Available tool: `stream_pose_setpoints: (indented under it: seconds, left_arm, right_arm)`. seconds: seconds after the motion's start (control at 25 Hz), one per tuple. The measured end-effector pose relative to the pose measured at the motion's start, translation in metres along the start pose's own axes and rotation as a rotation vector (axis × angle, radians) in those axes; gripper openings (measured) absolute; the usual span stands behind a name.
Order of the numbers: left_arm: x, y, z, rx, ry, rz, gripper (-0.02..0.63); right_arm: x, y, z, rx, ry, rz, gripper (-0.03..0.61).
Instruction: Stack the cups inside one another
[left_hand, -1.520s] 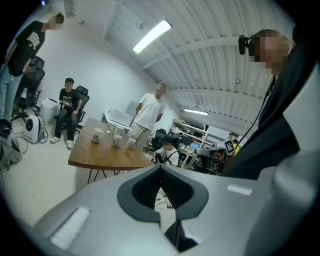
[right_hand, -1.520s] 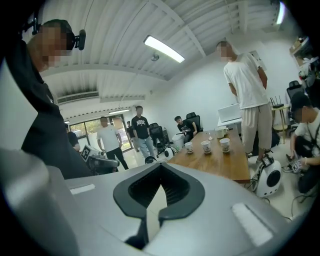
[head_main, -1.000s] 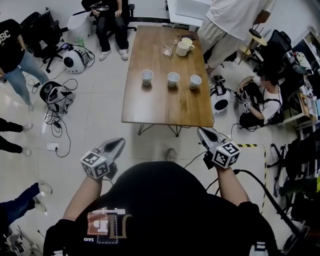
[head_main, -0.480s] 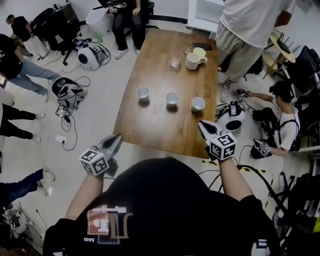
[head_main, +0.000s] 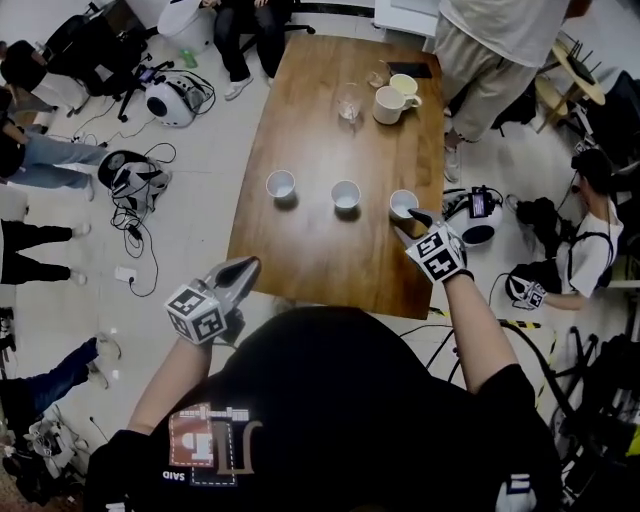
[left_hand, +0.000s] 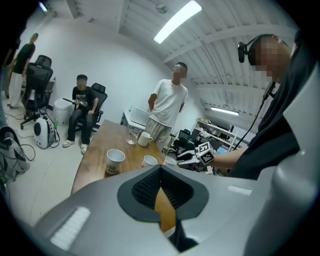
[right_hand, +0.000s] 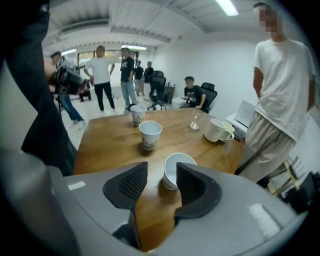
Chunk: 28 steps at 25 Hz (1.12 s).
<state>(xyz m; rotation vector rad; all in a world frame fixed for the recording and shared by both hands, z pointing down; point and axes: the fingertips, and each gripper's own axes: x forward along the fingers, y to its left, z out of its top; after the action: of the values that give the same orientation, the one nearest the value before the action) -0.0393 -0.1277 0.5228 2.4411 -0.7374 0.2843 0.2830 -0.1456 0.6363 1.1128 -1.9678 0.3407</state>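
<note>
Three white paper cups stand in a row on the wooden table (head_main: 330, 255): the left cup (head_main: 281, 184), the middle cup (head_main: 346, 194) and the right cup (head_main: 403, 203). My right gripper (head_main: 414, 220) points down at the right cup (right_hand: 176, 170). Its jaws have just been opening and stand wide. The cup sits just ahead of them, partly behind the right finger (right_hand: 192, 182), with no pad pressing on it. My left gripper (head_main: 247, 268) hovers shut at the table's near left edge, holding nothing, well short of the left cup (left_hand: 115, 159).
Two white mugs (head_main: 390, 103) and a glass (head_main: 349, 100) stand at the table's far end. A person in a white shirt (head_main: 495, 40) stands by the far right corner. Another person (head_main: 590, 235) sits on the floor at right. Cables and round devices (head_main: 135, 175) lie left of the table.
Both grippers have come forward to the table. The right one has dropped down to the right cup and its jaws have gone from shut to wide open.
</note>
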Motion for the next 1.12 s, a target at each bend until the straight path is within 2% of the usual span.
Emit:
stream_pose_setpoints:
  seconds: [0.08,0.16,0.24,0.52,0.76,0.96,1.12]
  left_arm:
    - [0.002,0.010,0.000,0.004,0.023,-0.022,0.002]
    - [0.004,0.018,0.003,0.006,0.033,-0.039,0.002]
    - [0.004,0.026,0.009,0.005,0.034,-0.051,0.002]
    - [0.001,0.037,0.007,-0.014,0.046,-0.063,0.002]
    - [0.002,0.035,0.003,-0.018,0.043,-0.065,0.002]
    - [-0.001,0.036,0.007,-0.022,0.031,-0.062,0.002]
    - [-0.002,0.035,0.007,-0.028,0.013,-0.062,0.002]
  right_arm:
    - [0.016,-0.001,-0.017,-0.123,0.110,-0.045,0.190]
    - [0.024,-0.006,-0.027,-0.196,0.167,-0.094,0.162]
    - [0.028,-0.009,-0.029,-0.216,0.186,-0.117,0.123]
    - [0.039,-0.006,-0.036,-0.316,0.272,-0.119,0.093]
    - [0.041,-0.007,-0.039,-0.357,0.284,-0.106,0.028]
    - [0.032,0.001,-0.032,-0.333,0.272,-0.063,0.026]
    - [0.017,0.010,-0.003,-0.287,0.219,-0.009,0.026]
